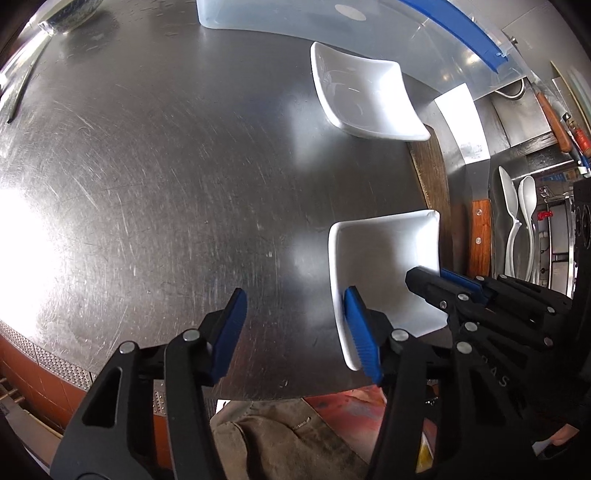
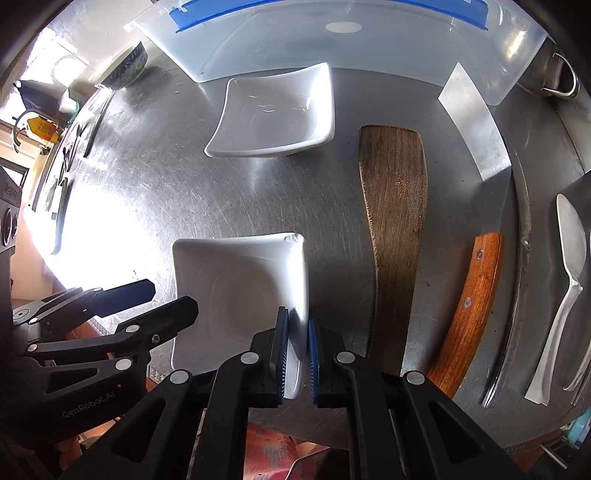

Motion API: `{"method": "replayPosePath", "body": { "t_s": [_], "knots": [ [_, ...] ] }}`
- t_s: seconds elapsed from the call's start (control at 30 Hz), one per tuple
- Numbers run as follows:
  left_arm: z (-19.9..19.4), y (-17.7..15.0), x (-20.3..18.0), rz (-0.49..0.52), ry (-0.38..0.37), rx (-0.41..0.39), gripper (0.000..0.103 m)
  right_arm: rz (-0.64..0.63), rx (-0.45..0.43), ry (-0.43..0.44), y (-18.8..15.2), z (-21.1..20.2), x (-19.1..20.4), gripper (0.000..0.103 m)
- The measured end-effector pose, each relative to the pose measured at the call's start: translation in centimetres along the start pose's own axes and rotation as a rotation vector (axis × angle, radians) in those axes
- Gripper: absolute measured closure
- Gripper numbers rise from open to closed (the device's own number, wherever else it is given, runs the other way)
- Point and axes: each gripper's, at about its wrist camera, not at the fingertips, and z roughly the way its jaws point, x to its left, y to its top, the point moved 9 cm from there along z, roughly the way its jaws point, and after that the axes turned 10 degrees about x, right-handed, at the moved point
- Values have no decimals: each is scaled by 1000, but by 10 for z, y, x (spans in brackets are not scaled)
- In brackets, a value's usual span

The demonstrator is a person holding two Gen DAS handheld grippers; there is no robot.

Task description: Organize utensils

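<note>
A white square dish (image 1: 384, 266) (image 2: 236, 295) lies near the front edge of the steel table (image 1: 166, 184). My right gripper (image 2: 297, 354) is shut on the dish's right rim, one blue pad inside and one outside; in the left wrist view the right gripper (image 1: 443, 291) shows at that rim. My left gripper (image 1: 295, 328) stands open at the dish's left rim, one pad (image 1: 362, 332) over the rim and the other above bare steel; the left gripper (image 2: 159, 299) also shows from the right wrist. A second white dish (image 1: 365, 92) (image 2: 273, 114) sits farther back.
A clear plastic bin (image 1: 369, 26) (image 2: 332, 48) with blue trim stands at the back. Right of the dishes lie a wooden spatula (image 2: 395, 221), a cleaver with a wooden handle (image 2: 465, 306) and white spoons (image 2: 565, 277). A blue-patterned bowl (image 2: 129, 66) sits far left.
</note>
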Motion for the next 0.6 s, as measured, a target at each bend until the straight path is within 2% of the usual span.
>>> {"method": "replayPosePath", "body": {
  "t_s": [0.07,0.17,0.23,0.3,0.47,0.6],
  "knots": [
    [3,2,-3,9,-5,1,53,-2,0,-2,0,0,0,92],
    [10,6,-13,33,-25,10,65,-3,0,-2,0,0,0,92],
    [14,8,-25,59,-54,14,85,-6,1,-1,0,0,1,92],
    [16,10,-34,78,-66,13,94,-7,-1,0,0,0,2,92],
    [12,11,-39,82,-76,-5,95,-1,-5,7,-1,-2,0,92],
    [-14,14,-48,113,-71,-68,96,-19,-77,-16,1,-24,2,92]
  ]
}}
